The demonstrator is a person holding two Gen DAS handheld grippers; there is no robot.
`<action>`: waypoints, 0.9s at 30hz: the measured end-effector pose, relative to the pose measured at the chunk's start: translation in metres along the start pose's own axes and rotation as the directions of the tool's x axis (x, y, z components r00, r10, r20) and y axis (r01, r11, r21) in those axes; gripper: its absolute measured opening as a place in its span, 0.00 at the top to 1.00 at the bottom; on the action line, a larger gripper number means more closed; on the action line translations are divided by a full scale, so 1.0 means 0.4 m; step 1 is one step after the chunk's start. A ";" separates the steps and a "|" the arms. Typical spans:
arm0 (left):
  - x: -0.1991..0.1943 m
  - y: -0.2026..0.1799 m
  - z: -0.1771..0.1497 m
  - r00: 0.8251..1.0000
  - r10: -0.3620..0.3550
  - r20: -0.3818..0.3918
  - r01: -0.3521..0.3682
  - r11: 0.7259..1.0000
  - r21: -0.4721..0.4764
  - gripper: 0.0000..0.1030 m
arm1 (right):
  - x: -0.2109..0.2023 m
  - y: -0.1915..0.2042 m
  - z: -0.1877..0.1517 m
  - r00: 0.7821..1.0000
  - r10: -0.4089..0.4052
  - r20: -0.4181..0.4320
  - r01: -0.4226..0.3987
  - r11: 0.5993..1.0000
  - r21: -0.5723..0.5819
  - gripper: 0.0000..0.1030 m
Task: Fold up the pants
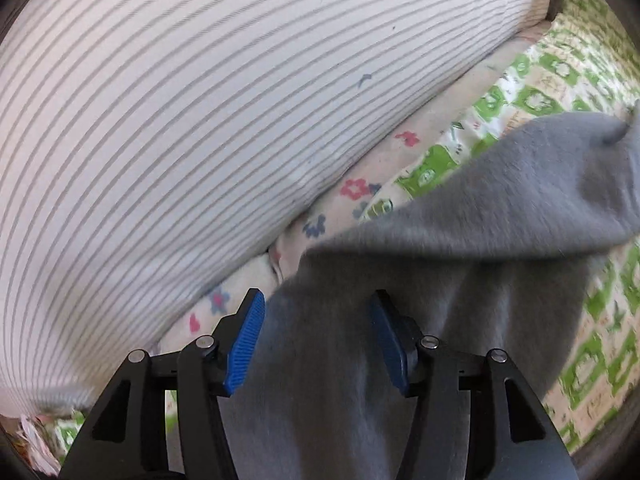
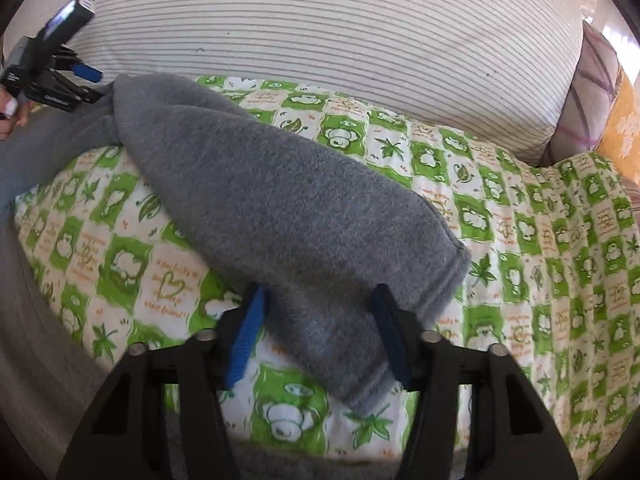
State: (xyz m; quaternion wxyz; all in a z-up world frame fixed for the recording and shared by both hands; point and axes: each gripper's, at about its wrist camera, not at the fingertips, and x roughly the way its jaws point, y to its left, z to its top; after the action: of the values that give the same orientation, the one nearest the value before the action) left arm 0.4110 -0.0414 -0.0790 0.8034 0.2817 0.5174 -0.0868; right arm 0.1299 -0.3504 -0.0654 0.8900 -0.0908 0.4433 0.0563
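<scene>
The grey fleece pants (image 2: 256, 196) lie on a bed with a green and white patterned sheet (image 2: 520, 220). One leg runs from the upper left down to its hemmed cuff (image 2: 440, 288) by my right gripper (image 2: 318, 320). That gripper's jaws are open, with the cuff end lying between the blue pads (image 2: 248, 336). In the left wrist view the pants (image 1: 460, 240) drape between the open jaws of my left gripper (image 1: 316, 332), whose blue pads (image 1: 246, 344) stand apart. My left gripper also shows in the right wrist view (image 2: 86, 80) at the far end of the pants.
A large white pillow with grey stripes (image 2: 320, 32) lies along the back of the bed, close ahead of my left gripper (image 1: 180, 120). A floral cloth (image 1: 360, 188) lies under it. An orange and purple bedding pile (image 2: 600, 92) sits at the far right.
</scene>
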 end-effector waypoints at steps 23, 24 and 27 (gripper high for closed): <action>-0.389 -0.212 -0.237 0.984 -0.148 0.094 0.140 0.986 0.094 0.98 | -0.168 -0.219 -0.032 0.996 0.042 0.081 -0.059 0.972 0.227 0.95; -0.367 -0.196 -0.229 0.987 -0.131 0.091 0.123 0.988 0.095 0.97 | -0.174 -0.224 -0.037 0.996 0.040 0.078 -0.057 0.972 0.230 0.95; -0.339 -0.169 -0.208 0.993 -0.076 0.089 0.070 0.995 0.066 0.92 | -0.189 -0.215 -0.043 0.990 0.117 0.082 -0.133 0.964 0.230 0.92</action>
State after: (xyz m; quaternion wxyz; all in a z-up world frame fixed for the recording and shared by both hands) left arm 0.2558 -0.0725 -0.0096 0.8132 0.2833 0.4872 -0.1450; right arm 0.0868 -0.4397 -0.0054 0.9036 0.0453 0.4214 0.0626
